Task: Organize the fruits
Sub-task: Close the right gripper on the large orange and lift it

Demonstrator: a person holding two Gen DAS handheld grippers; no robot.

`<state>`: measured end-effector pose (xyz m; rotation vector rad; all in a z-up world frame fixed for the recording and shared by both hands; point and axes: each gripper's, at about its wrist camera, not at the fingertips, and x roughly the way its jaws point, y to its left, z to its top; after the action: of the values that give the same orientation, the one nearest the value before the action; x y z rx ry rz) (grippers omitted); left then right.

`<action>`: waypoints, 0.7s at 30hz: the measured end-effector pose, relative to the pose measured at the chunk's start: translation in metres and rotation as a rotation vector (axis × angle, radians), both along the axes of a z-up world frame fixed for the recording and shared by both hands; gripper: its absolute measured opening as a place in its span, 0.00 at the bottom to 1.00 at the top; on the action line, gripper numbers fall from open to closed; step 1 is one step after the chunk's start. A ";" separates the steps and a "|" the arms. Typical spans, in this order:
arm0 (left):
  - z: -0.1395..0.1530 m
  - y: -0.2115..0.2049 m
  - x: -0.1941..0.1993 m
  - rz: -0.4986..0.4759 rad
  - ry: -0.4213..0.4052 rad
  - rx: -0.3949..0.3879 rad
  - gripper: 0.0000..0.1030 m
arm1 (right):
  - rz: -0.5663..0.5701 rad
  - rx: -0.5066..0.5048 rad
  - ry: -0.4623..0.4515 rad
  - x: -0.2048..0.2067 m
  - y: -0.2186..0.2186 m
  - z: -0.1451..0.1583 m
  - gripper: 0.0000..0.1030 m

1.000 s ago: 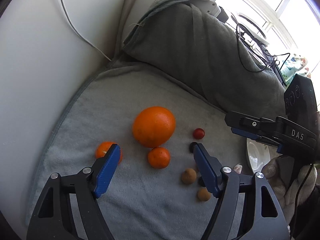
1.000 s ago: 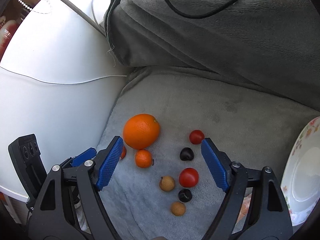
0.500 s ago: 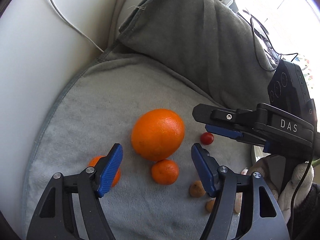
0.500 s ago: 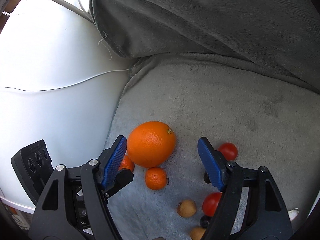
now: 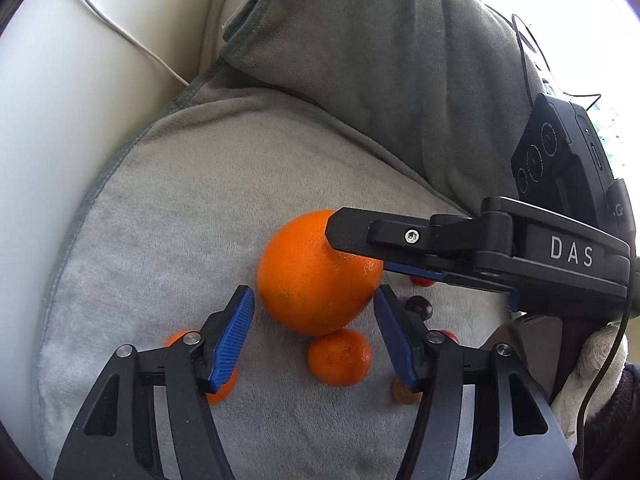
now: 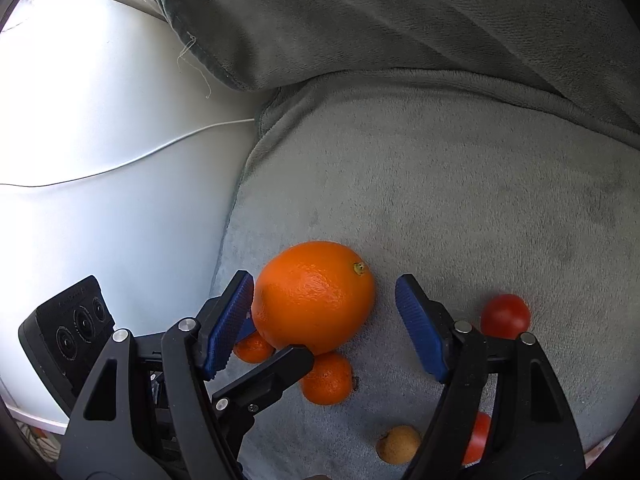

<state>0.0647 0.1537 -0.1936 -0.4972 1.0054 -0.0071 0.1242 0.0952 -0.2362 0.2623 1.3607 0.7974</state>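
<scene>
A big orange [image 5: 308, 276] [image 6: 312, 296] lies on the grey towel [image 5: 168, 220]. My left gripper [image 5: 312, 300] straddles its near side, jaws closing, pads not pressing it. A small mandarin [image 5: 339, 356] [image 6: 326, 378] sits lower between those fingers. My right gripper [image 6: 324, 284] stands around the orange, its left pad at the peel and its right pad apart from it. One of its black fingers [image 5: 400, 240] crosses over the orange. A second mandarin [image 5: 220, 390] [image 6: 252, 348] is half hidden behind a finger.
Red tomatoes [image 6: 505, 316], a dark fruit [image 5: 419, 307] and a brown round fruit [image 6: 398, 448] lie to the right on the towel. A bunched grey blanket [image 5: 380, 80] rises behind. White upholstery [image 5: 60, 120] with a thin cable [image 5: 132, 40] borders the left.
Both grippers have come down and closer to the big orange. The left jaws have narrowed. The right gripper's finger now overlaps the orange in the left wrist view.
</scene>
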 end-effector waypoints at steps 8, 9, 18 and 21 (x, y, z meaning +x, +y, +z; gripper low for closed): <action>-0.003 0.001 0.002 -0.002 -0.008 -0.013 0.58 | -0.012 0.046 0.048 0.005 0.000 -0.010 0.66; -0.003 0.001 0.002 -0.002 -0.008 -0.013 0.58 | -0.010 0.045 0.046 0.004 0.001 -0.009 0.66; 0.001 0.000 0.006 -0.011 -0.017 0.004 0.57 | -0.020 0.055 0.032 -0.003 -0.012 0.003 0.65; 0.005 -0.005 0.004 -0.019 -0.027 0.012 0.57 | -0.021 0.059 0.022 -0.006 -0.018 0.010 0.65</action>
<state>0.0686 0.1491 -0.1881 -0.4755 0.9834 -0.0245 0.1183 0.0775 -0.2259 0.3326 1.3546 0.8198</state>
